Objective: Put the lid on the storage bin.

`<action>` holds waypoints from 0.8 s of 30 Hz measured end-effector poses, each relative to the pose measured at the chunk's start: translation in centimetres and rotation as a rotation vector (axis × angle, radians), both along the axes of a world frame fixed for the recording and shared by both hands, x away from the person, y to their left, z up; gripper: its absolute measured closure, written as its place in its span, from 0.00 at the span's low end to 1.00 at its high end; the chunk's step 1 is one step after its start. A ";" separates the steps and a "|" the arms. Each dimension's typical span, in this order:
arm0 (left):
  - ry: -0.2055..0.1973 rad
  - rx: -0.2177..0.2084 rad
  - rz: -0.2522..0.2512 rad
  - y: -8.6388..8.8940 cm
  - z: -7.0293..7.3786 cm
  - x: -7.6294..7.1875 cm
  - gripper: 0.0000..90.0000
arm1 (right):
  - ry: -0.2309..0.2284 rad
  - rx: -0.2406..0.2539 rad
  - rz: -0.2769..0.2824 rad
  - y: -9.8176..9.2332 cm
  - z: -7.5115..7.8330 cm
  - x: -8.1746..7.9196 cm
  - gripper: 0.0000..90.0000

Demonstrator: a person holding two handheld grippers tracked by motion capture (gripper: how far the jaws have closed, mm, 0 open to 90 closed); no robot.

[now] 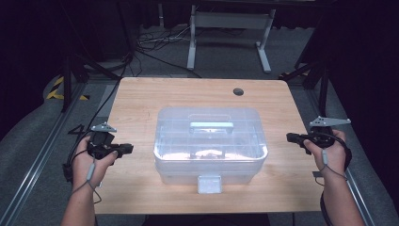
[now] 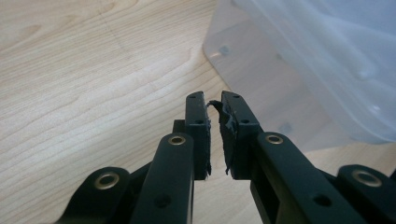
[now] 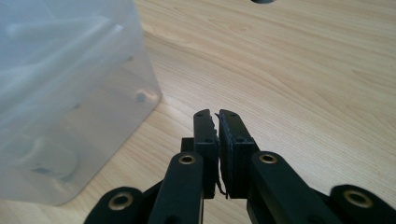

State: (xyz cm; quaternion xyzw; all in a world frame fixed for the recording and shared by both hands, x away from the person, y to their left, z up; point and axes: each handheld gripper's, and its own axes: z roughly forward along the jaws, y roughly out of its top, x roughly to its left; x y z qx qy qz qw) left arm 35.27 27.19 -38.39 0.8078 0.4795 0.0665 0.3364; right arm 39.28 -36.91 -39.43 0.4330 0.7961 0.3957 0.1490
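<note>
A clear plastic storage box (image 1: 179,141) with a lid, a pale handle (image 1: 211,125) on top and a front latch (image 1: 209,183) stands in the middle of the wooden table (image 1: 141,99). My left gripper (image 1: 129,149) is held to the left of the box, pointing at its side, apart from it. In the left gripper view my left gripper (image 2: 213,100) has a narrow gap between its pads with nothing in it, and the box's corner (image 2: 327,60) is just ahead. My right gripper (image 1: 289,137) points at the box's right side; its jaws (image 3: 217,114) are together and empty beside the box (image 3: 60,93).
A round cable hole (image 1: 238,91) sits at the table's back right. Bare wood lies on both sides of the box. Cables and a white desk frame (image 1: 226,28) are on the floor beyond the table. Metal rails run along both sides.
</note>
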 end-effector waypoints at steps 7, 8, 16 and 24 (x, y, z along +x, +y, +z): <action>0.012 -0.021 0.009 0.1 -2.0 1.7 0.89 | 0.014 -0.007 -0.027 -0.9 -2.4 0.9 0.96; 0.012 -0.027 0.008 0.1 -2.3 1.8 0.88 | 0.010 -0.007 -0.029 -1.0 -2.7 1.0 0.96; 0.004 -0.003 0.023 -0.3 -4.1 2.9 0.88 | 0.021 -0.008 -0.045 -1.1 -5.0 1.9 0.94; -0.016 0.042 0.038 -0.8 -5.7 3.3 0.86 | 0.000 -0.014 -0.076 -1.0 -7.3 2.5 0.89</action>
